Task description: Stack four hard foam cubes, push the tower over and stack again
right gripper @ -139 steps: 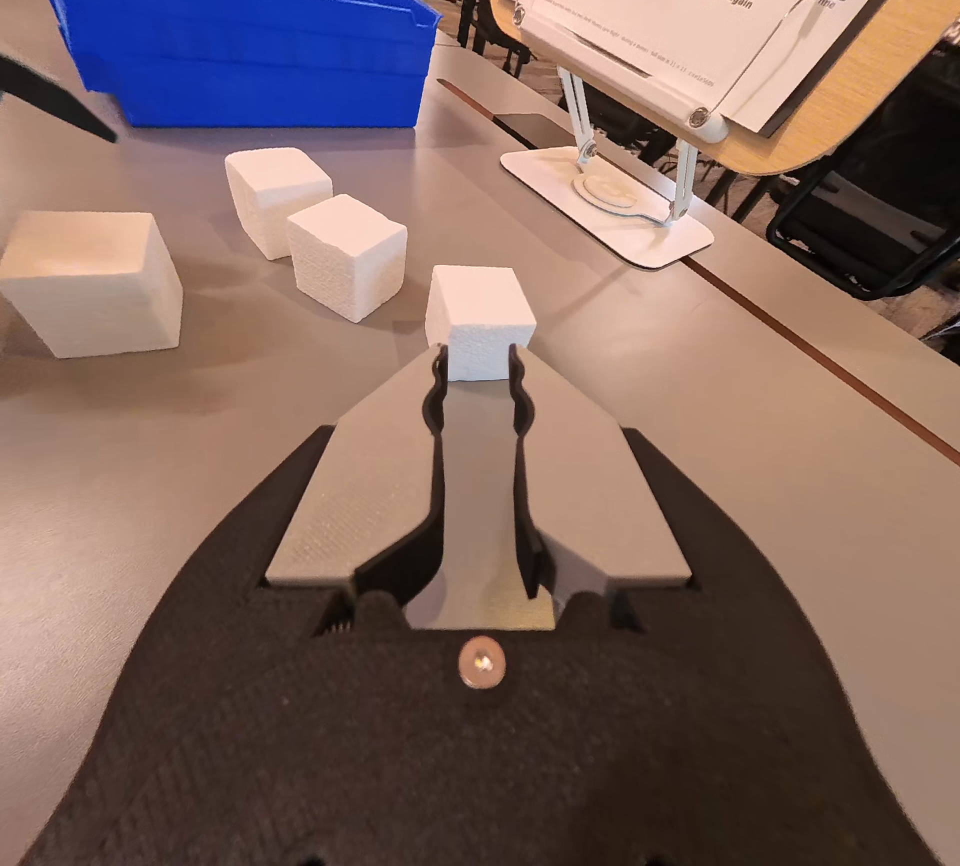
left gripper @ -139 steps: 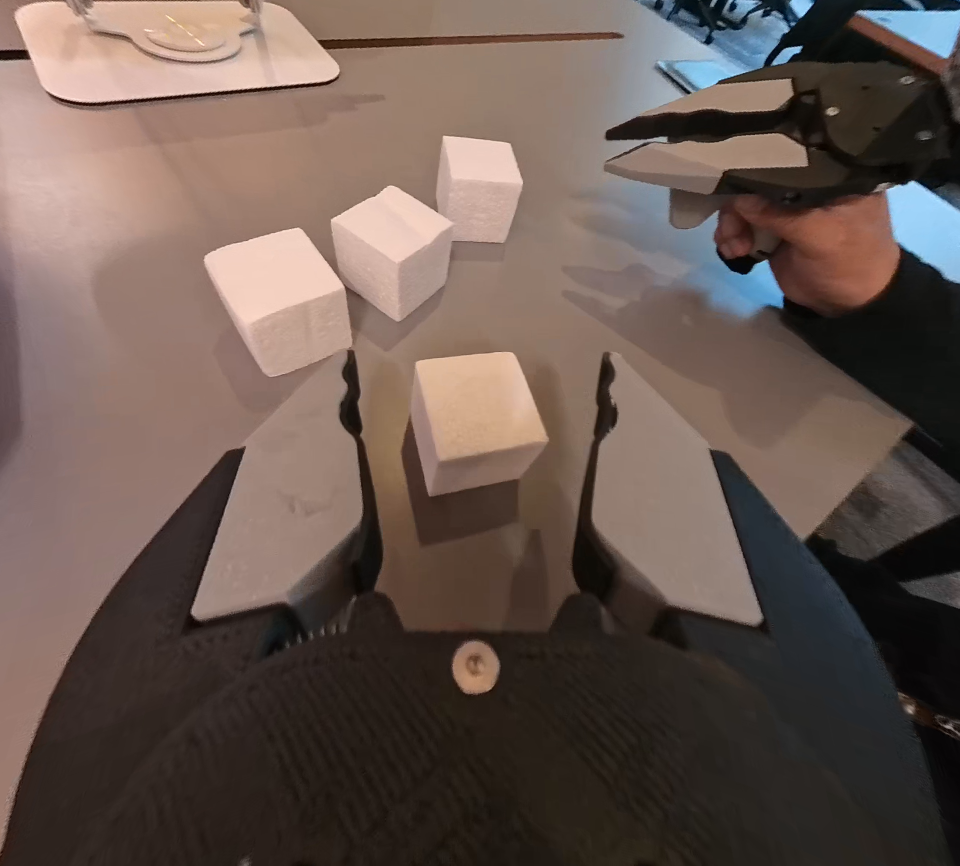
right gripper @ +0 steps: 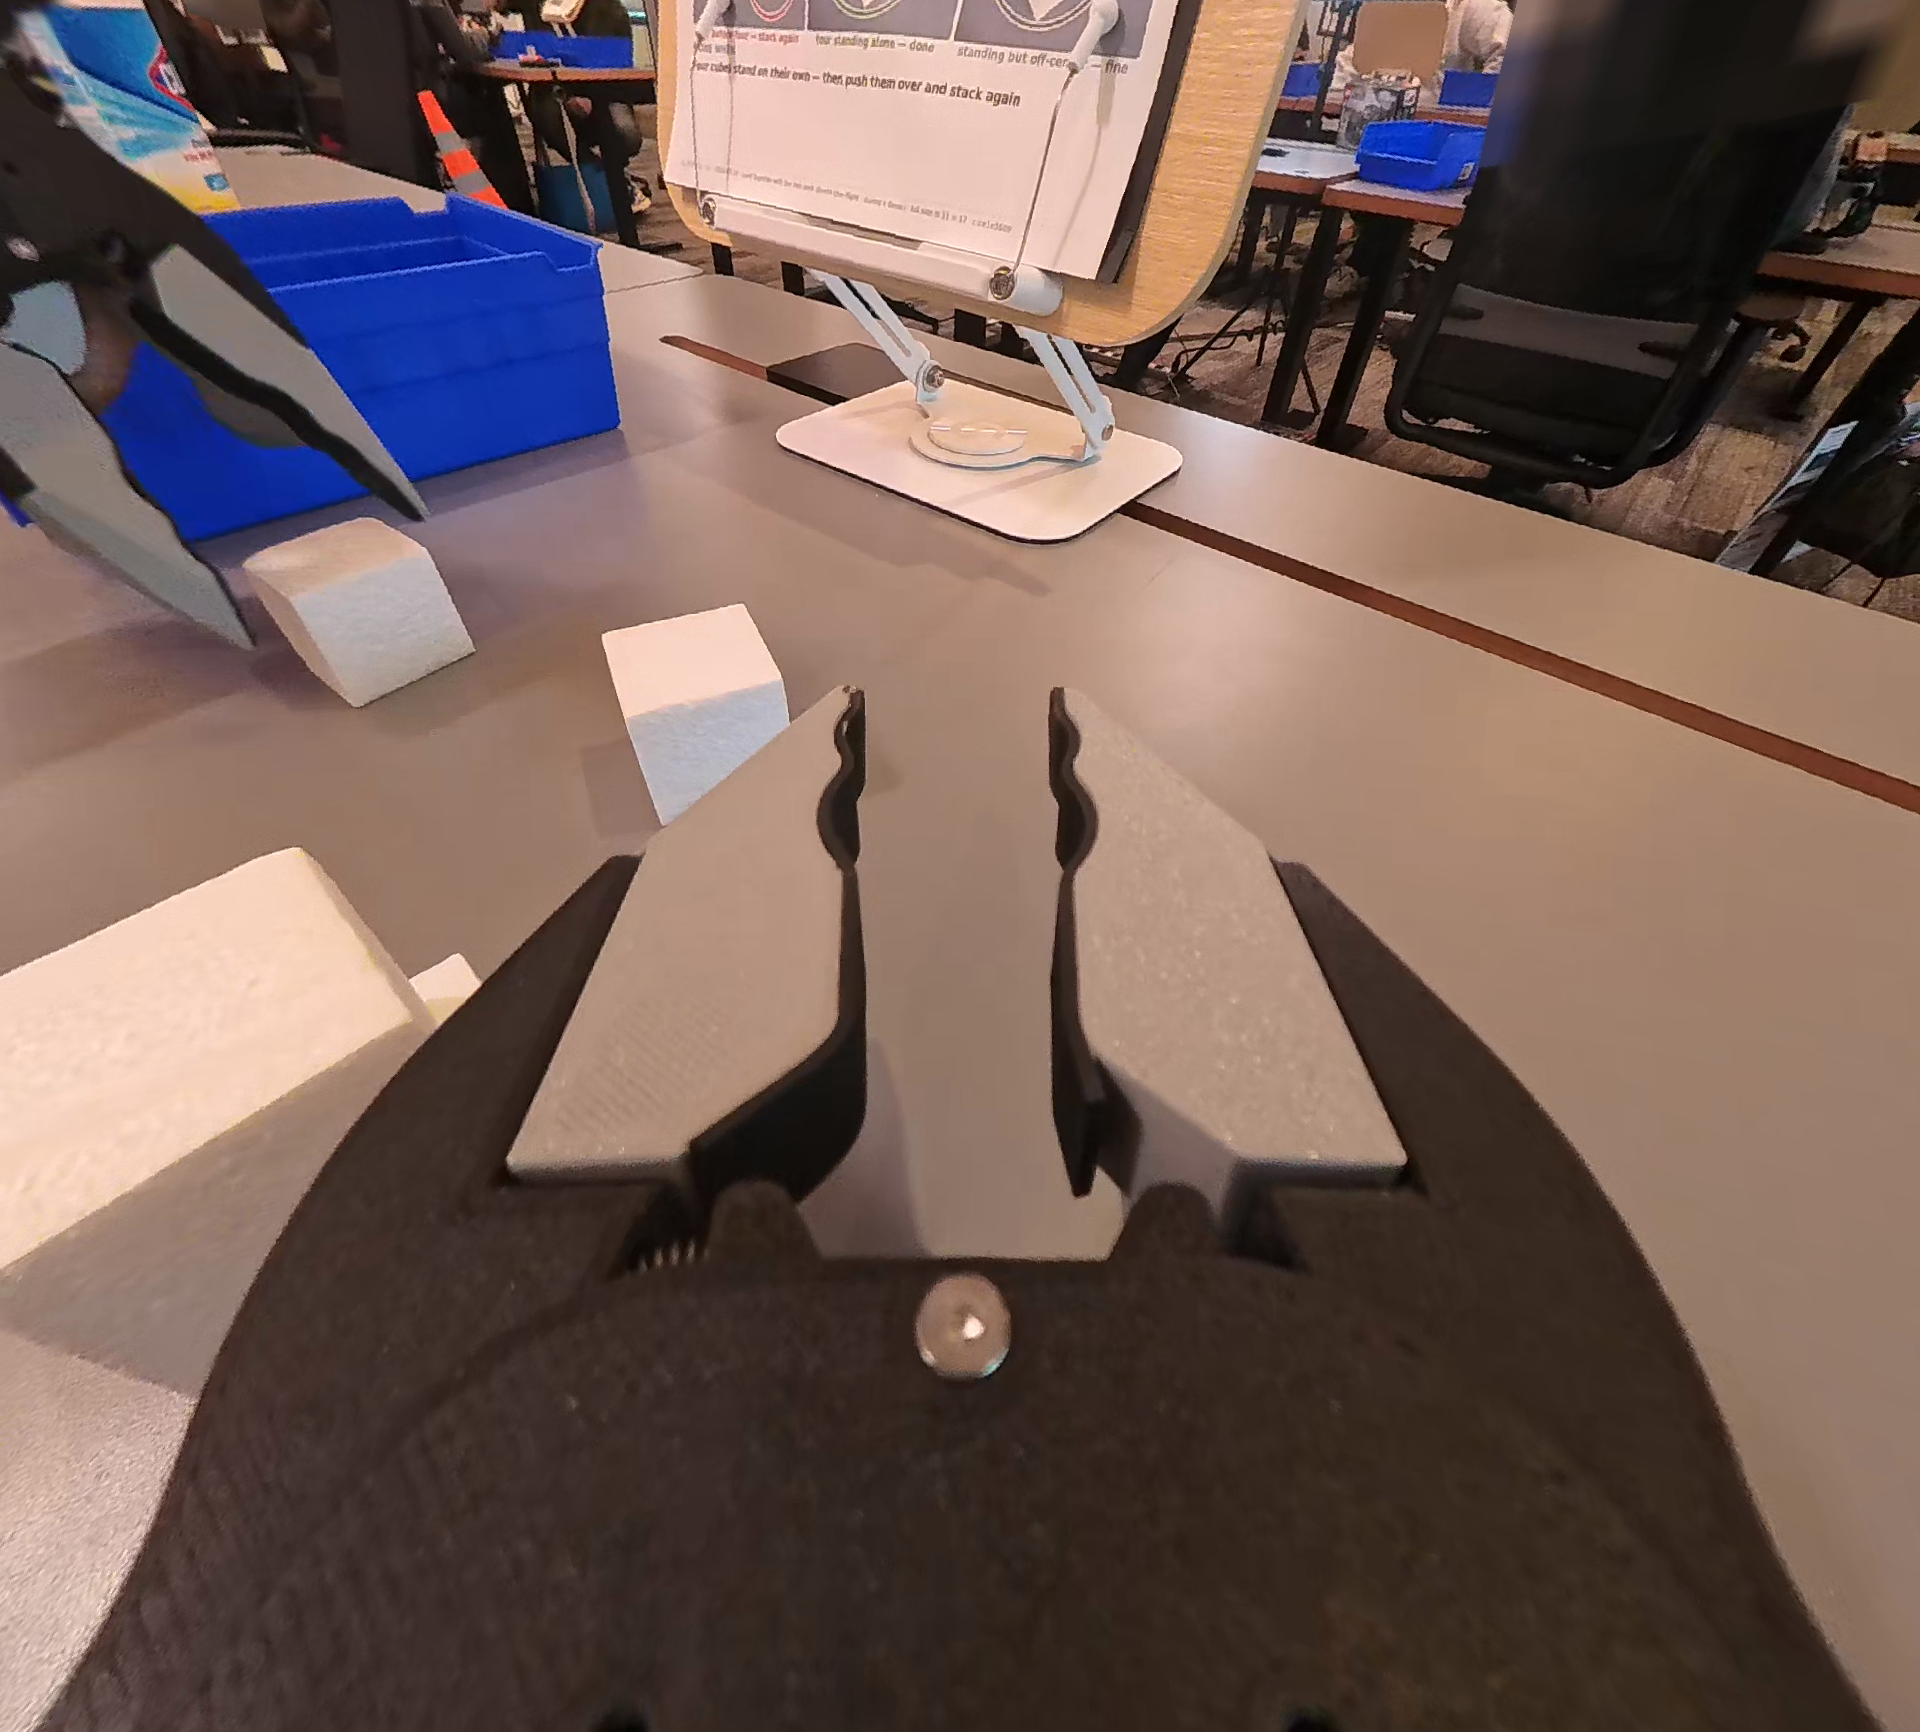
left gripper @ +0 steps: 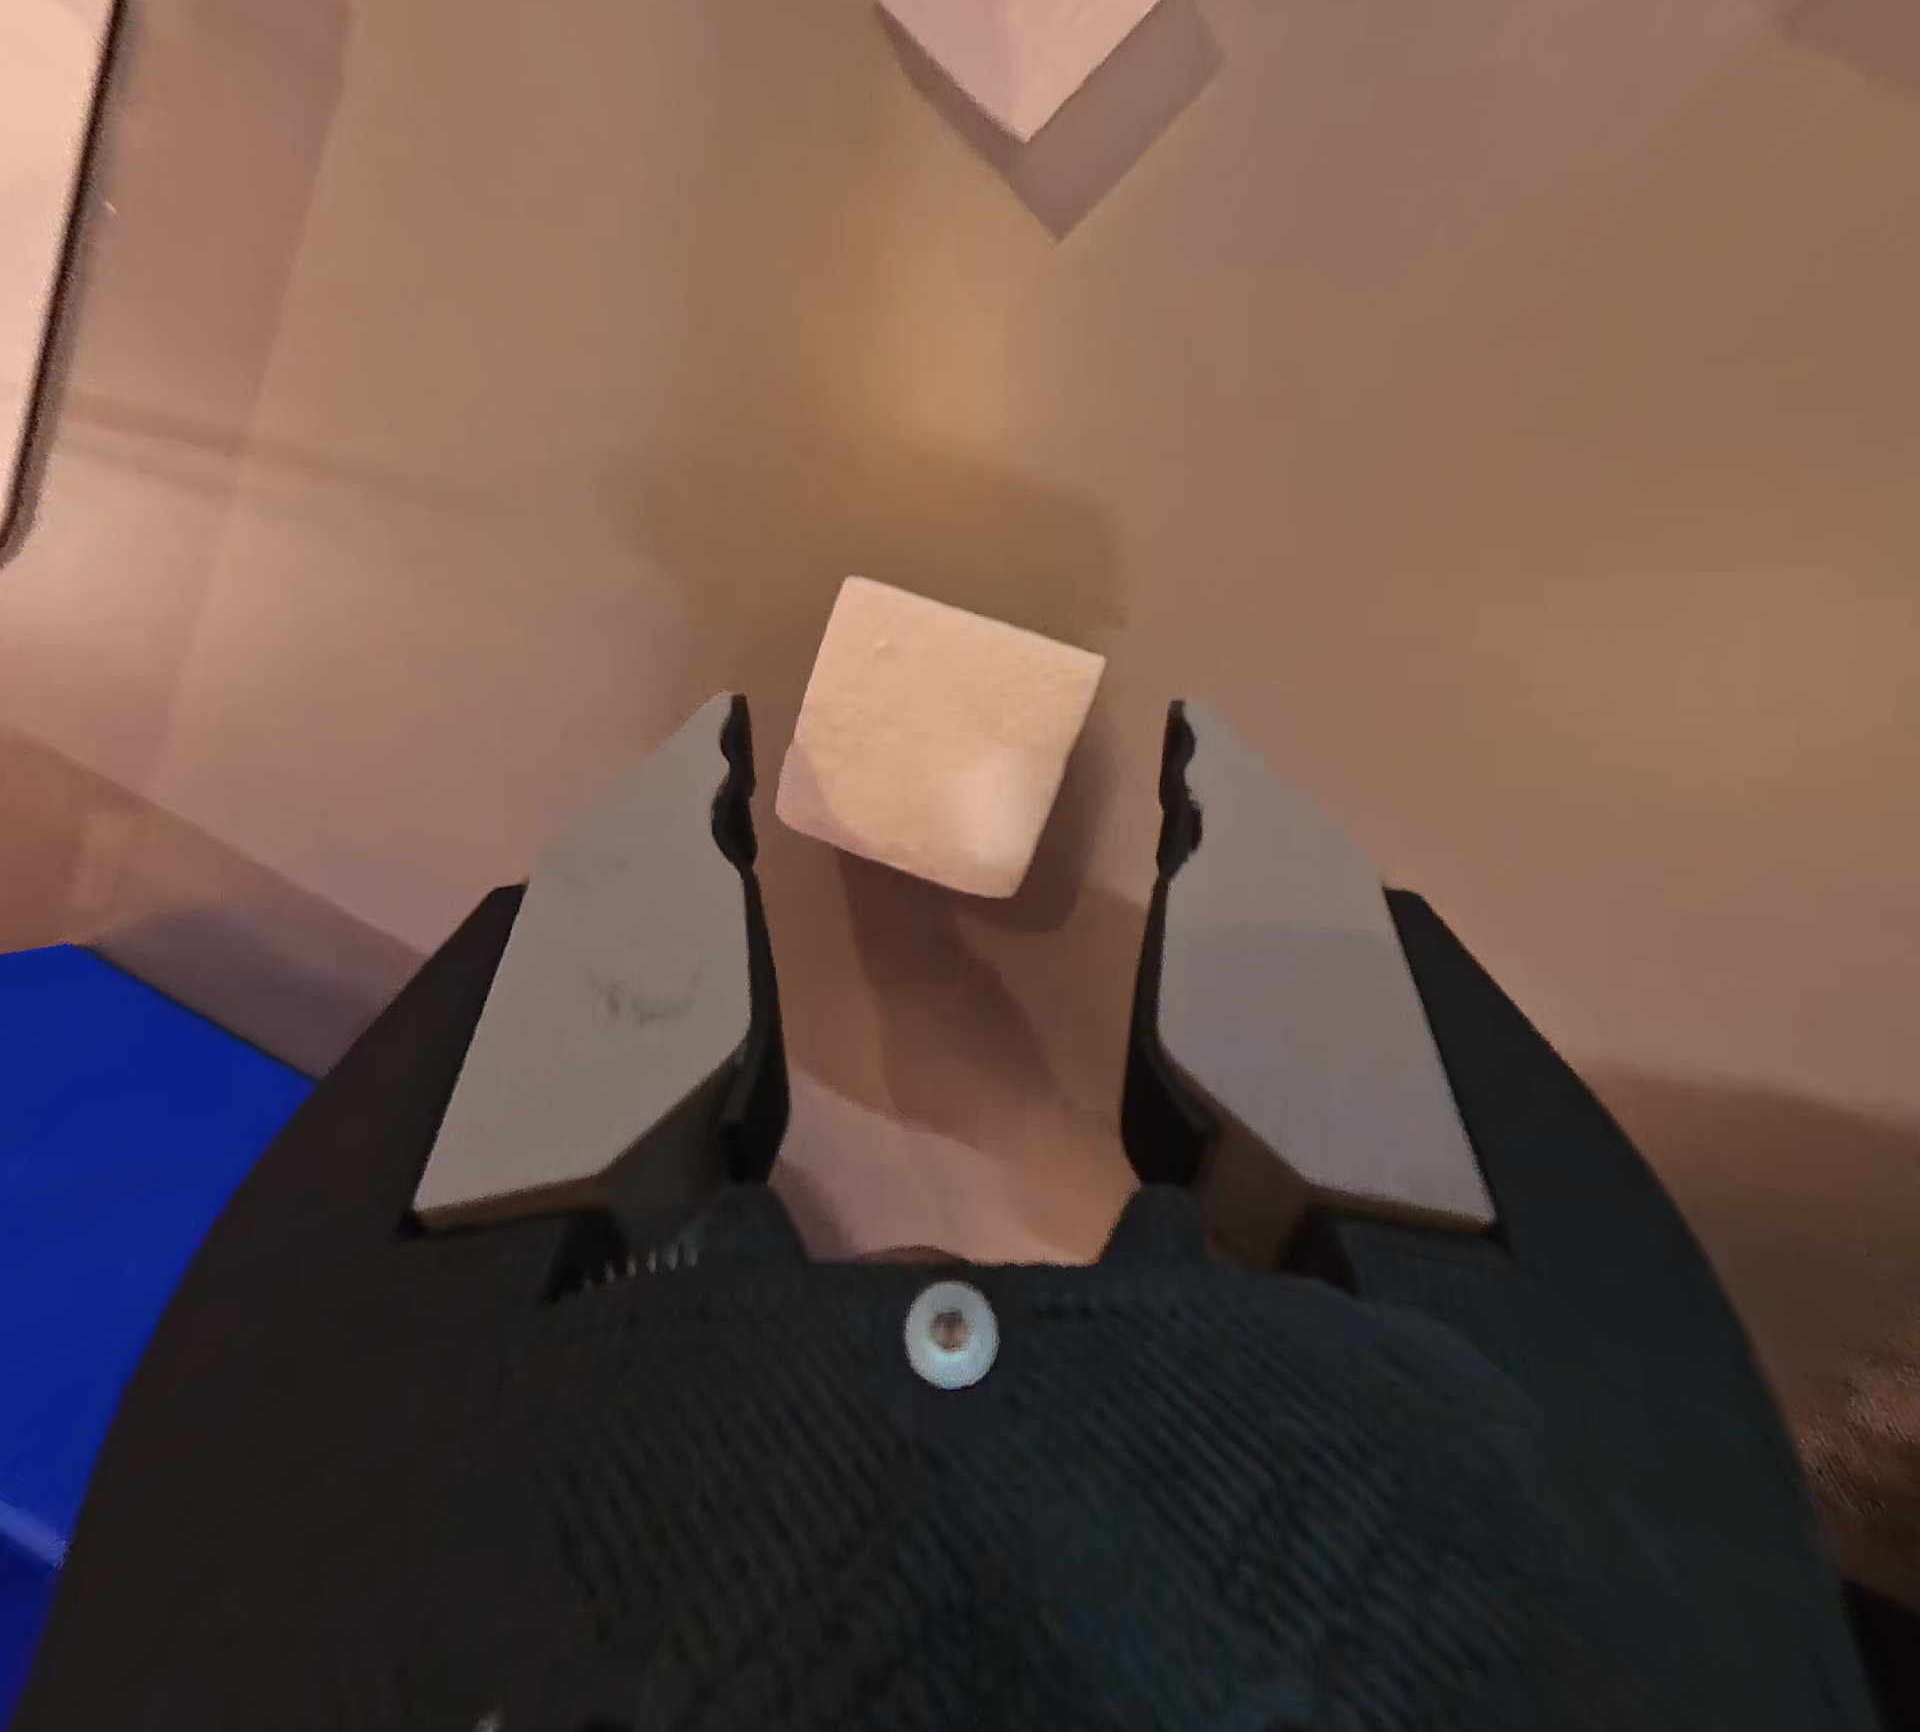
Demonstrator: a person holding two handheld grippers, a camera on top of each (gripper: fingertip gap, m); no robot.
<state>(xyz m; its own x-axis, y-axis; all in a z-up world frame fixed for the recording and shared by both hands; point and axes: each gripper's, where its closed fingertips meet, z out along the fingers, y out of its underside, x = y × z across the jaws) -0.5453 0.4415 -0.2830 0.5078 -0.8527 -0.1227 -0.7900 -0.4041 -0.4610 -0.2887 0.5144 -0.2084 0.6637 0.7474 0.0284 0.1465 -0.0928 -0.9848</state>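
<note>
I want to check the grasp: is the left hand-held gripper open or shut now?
Open. The left hand-held gripper has its fingers spread on both sides of a foam cube, with gaps showing.

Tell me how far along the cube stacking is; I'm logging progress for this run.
Done: nothing that shows. No tower is visible, and the foam cubes in view sit apart on the table. In hand: the left gripper is open, straddling one foam cube without gripping it. The right gripper is open and empty. Left: stacking all four, the push-over and the restack.
</note>
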